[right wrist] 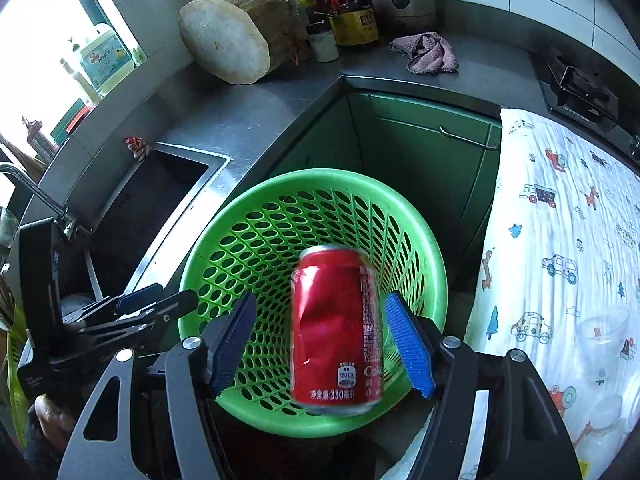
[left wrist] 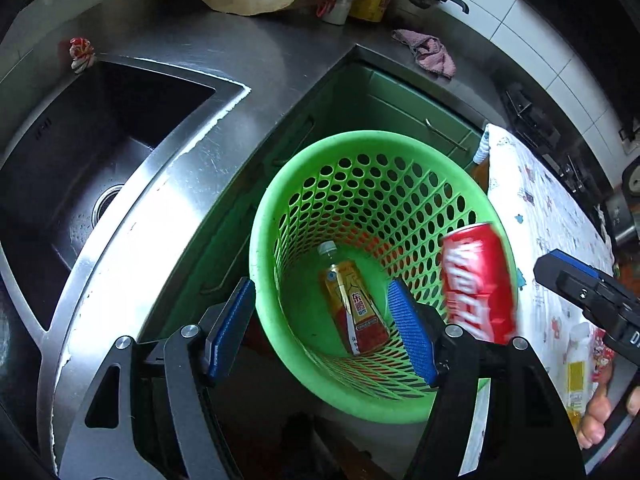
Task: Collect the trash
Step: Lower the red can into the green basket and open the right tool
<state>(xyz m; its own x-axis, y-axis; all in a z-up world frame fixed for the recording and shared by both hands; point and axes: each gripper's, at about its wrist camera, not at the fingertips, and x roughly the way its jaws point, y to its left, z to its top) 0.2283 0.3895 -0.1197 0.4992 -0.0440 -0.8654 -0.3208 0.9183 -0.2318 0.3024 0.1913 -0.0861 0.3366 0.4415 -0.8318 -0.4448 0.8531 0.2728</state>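
Red cola can (right wrist: 336, 326): dented and motion-blurred, upright between the right gripper's blue pads, with a gap on each side, so neither pad presses on it; it sits above the open mouth of the basket.
Right gripper (right wrist: 324, 340): jaws spread, nothing pinched; it points down at the basket. In the left wrist view only one dark finger with a blue tip (left wrist: 576, 280) shows at the right edge, apart from the can (left wrist: 478, 284).
Left gripper (left wrist: 324, 328): jaws spread wide and empty, hanging over the near rim of the basket; one pad is over the rim on the left, the other inside the opening.
Green plastic basket (left wrist: 276, 216): round, with perforated walls, standing on the floor in the corner below the steel counter (right wrist: 256, 108).
Yellow drink bottle (left wrist: 352, 308): lies on its side on the bottom of the basket, white cap toward the far wall.
Table with printed cloth (right wrist: 560, 216): just beside the basket on the right; a second bottle with a yellow label (left wrist: 578, 364) lies on it near the right hand.
Steel sink (left wrist: 80, 160): set in the counter to the left of the basket.
Pink rag (right wrist: 426, 54): crumpled on the counter at the back, near the wooden chopping block (right wrist: 228, 32).
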